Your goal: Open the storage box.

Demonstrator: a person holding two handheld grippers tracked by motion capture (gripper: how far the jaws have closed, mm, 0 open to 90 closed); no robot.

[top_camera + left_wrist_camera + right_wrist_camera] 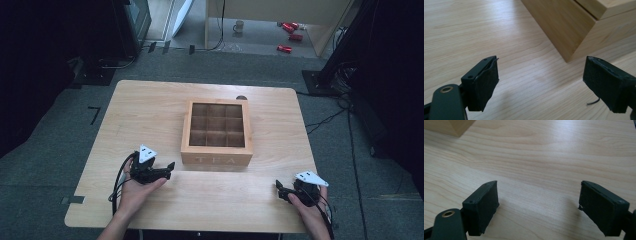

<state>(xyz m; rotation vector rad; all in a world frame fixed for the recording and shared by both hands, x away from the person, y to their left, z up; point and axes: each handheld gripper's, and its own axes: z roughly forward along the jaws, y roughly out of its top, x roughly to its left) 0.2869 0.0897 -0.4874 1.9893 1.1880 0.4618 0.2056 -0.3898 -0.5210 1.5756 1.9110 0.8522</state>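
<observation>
A wooden tea box [217, 132] with a nine-compartment grid under its lid sits at the centre of the light wood tabletop [150, 105], the letters TEA on its near face. The left gripper [167, 169], held in the left hand [137, 190], lies just beside the box's near left corner; its jaws stand wide apart and empty. The right gripper [280, 189], held in the right hand [312, 212], rests near the tabletop's near right edge, jaws likewise wide apart, gripping nothing.
</observation>
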